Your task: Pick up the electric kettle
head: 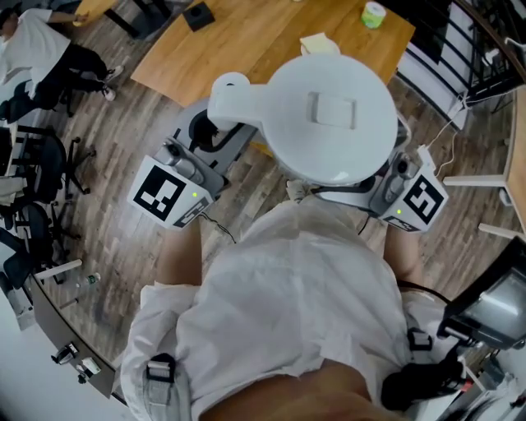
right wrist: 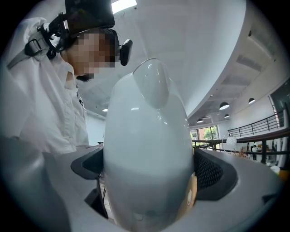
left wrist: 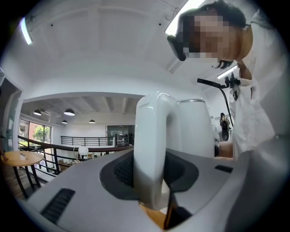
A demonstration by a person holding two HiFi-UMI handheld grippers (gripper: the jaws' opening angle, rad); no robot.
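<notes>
The white electric kettle hangs in the air in front of the person, lid up, with its handle pointing left. My left gripper is shut on the handle, whose upright loop fills the gap between the dark pads. My right gripper is shut on the kettle's rounded body from the opposite side. In the head view the right jaws are hidden under the kettle and only the marker cube shows. The left marker cube sits at lower left.
Beyond the kettle stands a wooden table carrying a pale pad, a green and white roll and a black object. A seated person and office chairs are at left. A railing runs at right.
</notes>
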